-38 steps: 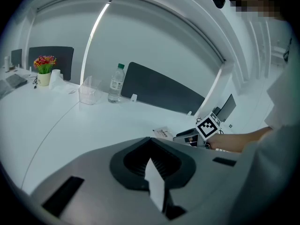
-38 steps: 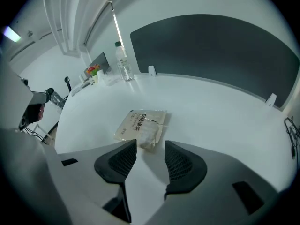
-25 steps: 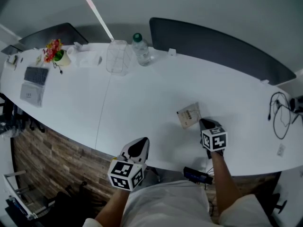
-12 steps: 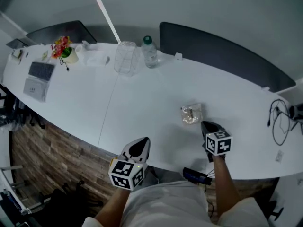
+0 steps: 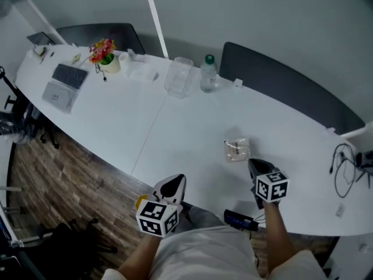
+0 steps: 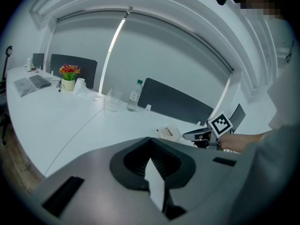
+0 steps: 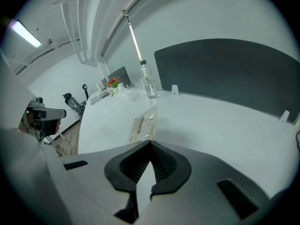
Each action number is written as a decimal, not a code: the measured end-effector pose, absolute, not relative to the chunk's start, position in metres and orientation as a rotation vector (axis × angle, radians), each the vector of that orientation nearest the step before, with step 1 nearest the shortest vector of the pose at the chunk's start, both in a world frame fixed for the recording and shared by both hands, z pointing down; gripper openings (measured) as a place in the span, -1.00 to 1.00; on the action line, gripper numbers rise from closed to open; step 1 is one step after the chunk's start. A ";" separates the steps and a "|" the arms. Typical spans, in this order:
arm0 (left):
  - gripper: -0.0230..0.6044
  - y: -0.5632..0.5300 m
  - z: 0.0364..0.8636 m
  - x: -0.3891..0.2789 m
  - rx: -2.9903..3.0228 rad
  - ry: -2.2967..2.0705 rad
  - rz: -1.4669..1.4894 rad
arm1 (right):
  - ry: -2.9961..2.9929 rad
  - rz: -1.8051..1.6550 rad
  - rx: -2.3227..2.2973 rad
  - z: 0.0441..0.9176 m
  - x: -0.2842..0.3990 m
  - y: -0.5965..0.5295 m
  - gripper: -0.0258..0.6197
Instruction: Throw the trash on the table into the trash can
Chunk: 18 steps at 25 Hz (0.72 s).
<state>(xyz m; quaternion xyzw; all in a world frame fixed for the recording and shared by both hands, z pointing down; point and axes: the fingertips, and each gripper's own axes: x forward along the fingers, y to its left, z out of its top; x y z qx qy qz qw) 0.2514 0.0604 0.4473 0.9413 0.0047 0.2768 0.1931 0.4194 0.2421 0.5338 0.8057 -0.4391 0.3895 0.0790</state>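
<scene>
a long, curved white table point(image 5: 175, 127) runs across a room with pale grey walls and a wood floor point(image 5: 70, 174). dark panels point(image 5: 285, 86) stand along the table's far edge, and a thin light strip point(image 5: 154, 16) runs up the wall behind. toward the far left of the table there are flowers point(image 5: 102, 50) in a small pot and a keyboard point(image 5: 70, 74). nearer the middle, a clear container point(image 5: 178, 77) stands just beside a bottle point(image 5: 208, 74) with a green cap. a dark cable point(image 5: 344, 165) lies coiled at the right end.

the wrapper point(image 5: 236, 149) is a small, flat, see-through plastic packet, crinkled, with a pale printed label. it lies on the near half of the table, well apart from the container and bottle. the print is too small to read. in the left gripper view the wrapper point(image 6: 169, 132) sits on the table beside the other gripper's tip. in the right gripper view the wrapper point(image 7: 143, 125) lies straight ahead, just past the jaws.

the left gripper point(image 5: 171, 185) hangs at the table's near edge with its jaws pressed together and nothing between them, as the left gripper view point(image 6: 151, 142) shows. the right gripper point(image 5: 255, 167) is over the table just beside the wrapper. its jaws are also pressed together and empty, with the tips meeting in its own view point(image 7: 150, 144).
</scene>
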 end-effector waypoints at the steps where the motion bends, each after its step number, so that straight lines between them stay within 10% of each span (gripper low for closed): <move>1: -0.93 0.057 0.445 0.247 2.642 -0.005 0.766 | -1.331 1.159 2.398 0.532 0.416 0.237 -0.83; 18: -0.93 -0.022 0.422 0.099 2.592 -0.456 0.618 | -1.699 1.026 2.072 0.505 0.318 0.097 -0.83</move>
